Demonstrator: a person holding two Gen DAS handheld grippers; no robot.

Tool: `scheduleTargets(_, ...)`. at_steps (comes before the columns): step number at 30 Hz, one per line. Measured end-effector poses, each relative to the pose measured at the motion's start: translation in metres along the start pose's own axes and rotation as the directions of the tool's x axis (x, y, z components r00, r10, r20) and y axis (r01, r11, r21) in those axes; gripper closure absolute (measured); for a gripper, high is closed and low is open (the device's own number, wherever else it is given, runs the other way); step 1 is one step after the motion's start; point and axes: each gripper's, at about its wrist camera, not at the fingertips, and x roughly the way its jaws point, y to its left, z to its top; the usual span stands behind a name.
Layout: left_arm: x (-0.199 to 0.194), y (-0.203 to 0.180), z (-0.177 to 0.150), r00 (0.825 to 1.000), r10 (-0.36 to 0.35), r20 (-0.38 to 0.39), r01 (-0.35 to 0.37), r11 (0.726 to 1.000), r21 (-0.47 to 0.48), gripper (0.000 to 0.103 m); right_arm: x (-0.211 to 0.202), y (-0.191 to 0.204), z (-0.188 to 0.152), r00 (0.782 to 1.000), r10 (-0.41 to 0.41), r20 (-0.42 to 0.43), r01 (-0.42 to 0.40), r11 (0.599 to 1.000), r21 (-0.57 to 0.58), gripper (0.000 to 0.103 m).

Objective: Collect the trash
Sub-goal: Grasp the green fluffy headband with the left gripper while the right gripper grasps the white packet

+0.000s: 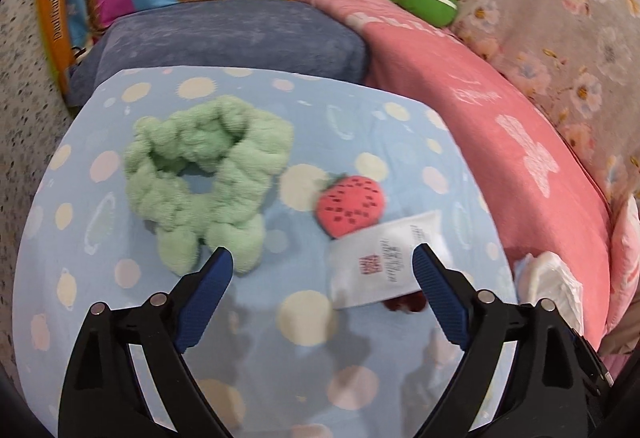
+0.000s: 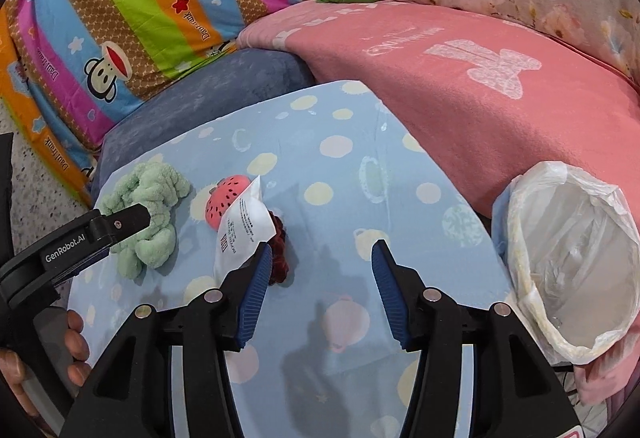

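Trash, a white printed packet [image 1: 380, 262], lies on my blue dotted bed sheet [image 1: 280, 338] beside a strawberry toy [image 1: 352, 204] and green scrunchie [image 1: 200, 174]. Lined bin [image 2: 572, 258] sits right, against the pink blanket [image 2: 480, 86]. Both my tongs, left [image 1: 322, 262] and right [image 2: 318, 258], angle downward, apart, holding nothing.

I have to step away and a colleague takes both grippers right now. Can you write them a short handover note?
Left gripper: open, empty, over the blue dotted sheet.
Right gripper: open, empty, over the same sheet.
White packet lies mid-sheet, leaning over a pink strawberry toy and a dark red scrunchie; green fluffy scrunchie to their left.
Lined bin stands at the sheet's right edge; what is inside cannot be made out.
Done: nothing visibly collected.
Left: probably grasp the packet and drop it in the bin.
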Motion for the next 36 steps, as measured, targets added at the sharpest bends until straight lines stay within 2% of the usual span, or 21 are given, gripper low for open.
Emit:
scheduleTargets(8,0.027,0.040,0.021,0.998,0.063,-0.019,-0.064,0.997,-0.032,0.015,0.041,0.019,0.006,0.999,0.003,-0.054,-0.004,1.000,-0.014,0.052)
scheduleTargets(17,0.065,0.048,0.043,0.995,0.088,-0.046,-0.088,0.996,-0.004,0.017,0.077,0.041,0.015,0.995,0.019,-0.098,-0.023,0.999,-0.036,0.052)
scheduleTargets(19,0.072,0.046,0.044,0.995,0.083,-0.056,-0.082,0.997,0.007,0.024,0.082,0.046,0.016,0.994,0.025,-0.104,-0.029,0.999,-0.040,0.052)
scheduleTargets(21,0.080,0.044,0.045,0.993,0.082,-0.079,-0.080,0.996,0.024,0.041,0.087,0.050,0.016,0.993,0.029,-0.113,-0.035,0.998,-0.045,0.052)
scheduleTargets(22,0.084,0.043,0.044,0.993,0.078,-0.094,-0.075,0.997,0.030,0.047,0.089,0.052,0.016,0.993,0.030,-0.116,-0.036,0.998,-0.047,0.055)
scheduleTargets(23,0.087,0.043,0.043,0.991,0.071,-0.110,-0.068,0.997,0.035,0.060,0.090,0.053,0.016,0.992,0.034,-0.118,-0.040,0.998,-0.048,0.058)
scheduleTargets(24,0.089,0.042,0.043,0.990,0.080,-0.115,-0.076,0.996,0.040,0.070,0.092,0.054,0.015,0.992,0.036,-0.123,-0.042,0.998,-0.049,0.070)
scheduleTargets(25,0.088,0.040,0.042,0.990,0.087,-0.111,-0.082,0.995,0.047,0.074,0.093,0.054,0.015,0.991,0.039,-0.129,-0.046,0.998,-0.050,0.077)
scheduleTargets(26,0.086,0.040,0.041,0.990,0.088,-0.106,-0.083,0.995,0.054,0.079,0.092,0.054,0.015,0.991,0.048,-0.128,-0.054,0.997,-0.047,0.078)
scheduleTargets(30,0.071,0.037,0.040,0.994,0.063,-0.087,-0.060,0.997,0.040,0.084,0.082,0.057,0.017,0.991,0.068,-0.111,-0.074,0.996,-0.050,0.091)
scheduleTargets(36,0.035,0.015,0.049,0.999,0.011,-0.033,-0.010,0.999,0.040,0.084,0.049,0.063,0.027,0.994,0.100,-0.051,-0.103,0.992,-0.071,0.099)
